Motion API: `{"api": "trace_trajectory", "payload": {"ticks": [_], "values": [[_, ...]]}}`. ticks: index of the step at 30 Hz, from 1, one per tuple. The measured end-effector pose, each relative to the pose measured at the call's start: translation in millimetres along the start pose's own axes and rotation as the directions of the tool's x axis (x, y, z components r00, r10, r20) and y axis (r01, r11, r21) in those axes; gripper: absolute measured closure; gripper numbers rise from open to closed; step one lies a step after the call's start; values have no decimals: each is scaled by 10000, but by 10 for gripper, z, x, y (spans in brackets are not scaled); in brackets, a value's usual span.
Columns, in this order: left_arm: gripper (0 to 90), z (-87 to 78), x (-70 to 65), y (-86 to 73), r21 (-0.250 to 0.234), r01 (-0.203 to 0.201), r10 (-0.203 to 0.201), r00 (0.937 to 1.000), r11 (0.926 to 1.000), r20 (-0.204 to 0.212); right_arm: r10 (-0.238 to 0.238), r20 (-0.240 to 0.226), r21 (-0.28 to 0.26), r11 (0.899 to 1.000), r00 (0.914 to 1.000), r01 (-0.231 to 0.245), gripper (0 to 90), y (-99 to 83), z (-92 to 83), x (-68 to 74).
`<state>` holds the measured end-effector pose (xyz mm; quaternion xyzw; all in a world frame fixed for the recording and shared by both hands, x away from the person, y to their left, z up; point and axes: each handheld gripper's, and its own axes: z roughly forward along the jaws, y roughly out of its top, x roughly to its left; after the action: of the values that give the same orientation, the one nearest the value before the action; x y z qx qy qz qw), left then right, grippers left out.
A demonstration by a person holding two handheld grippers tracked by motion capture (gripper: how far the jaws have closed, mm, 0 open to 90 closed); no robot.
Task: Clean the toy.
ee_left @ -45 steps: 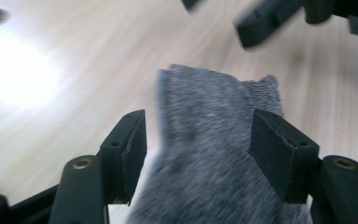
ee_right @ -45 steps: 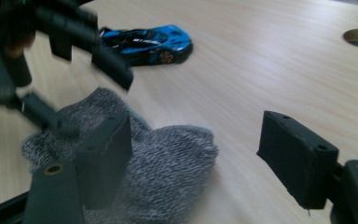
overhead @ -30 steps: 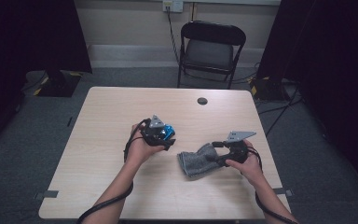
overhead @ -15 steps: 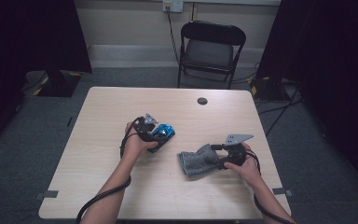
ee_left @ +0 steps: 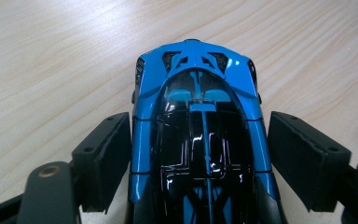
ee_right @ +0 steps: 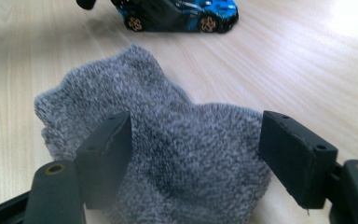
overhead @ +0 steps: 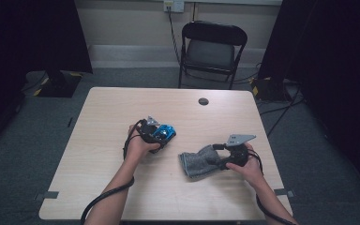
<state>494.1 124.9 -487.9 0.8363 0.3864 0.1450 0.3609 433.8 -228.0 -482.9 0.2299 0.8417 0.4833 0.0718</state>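
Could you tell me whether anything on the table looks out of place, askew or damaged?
Nothing stands out. The blue toy car sits on its wheels between the left gripper's jaws, and the grey sock merely lies rumpled on the table.

Glossy plastic toy car (ee_left: 198,135), fuzzy knit sock (ee_right: 168,144)

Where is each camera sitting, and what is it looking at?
High view: fixed above the person's side, looking forward and down on the table; both forearms come in from the bottom, holding the left tool and right tool.
Left gripper view: rides the left tool, looking along its two black jaws at the blue toy car between them.
Right gripper view: rides the right tool, jaws on either side of the grey sock.
Shared: the right gripper view also shows the car, farther off.
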Motion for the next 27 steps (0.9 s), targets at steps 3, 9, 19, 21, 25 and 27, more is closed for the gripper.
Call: {"api": "trace_trajectory", "payload": {"ticks": [3,9,19,21,25,27], "values": [[234,6,1,-5,78,132,-132,9999,9999,43,-157,-275,-85,9998,9995,155,258,38,-4,24],[241,16,23,-34,434,160,-165,9998,9989,109,-437,-633,458,9979,9970,467,278,21,99,88],[246,21,6,-54,322,-107,109,9999,9994,-53,-342,-85,1013,9942,9994,349,393,-29,231,62],[248,24,2,-60,247,-90,92,9999,9997,-83,-251,181,1020,9945,9995,231,489,-25,237,60],[249,26,-8,-67,182,-65,67,9999,9998,-103,363,454,944,9947,9983,-405,651,-15,233,38],[249,25,-8,-71,142,-108,110,9999,9998,-130,614,556,874,9940,9966,-661,700,-13,236,22]]}}
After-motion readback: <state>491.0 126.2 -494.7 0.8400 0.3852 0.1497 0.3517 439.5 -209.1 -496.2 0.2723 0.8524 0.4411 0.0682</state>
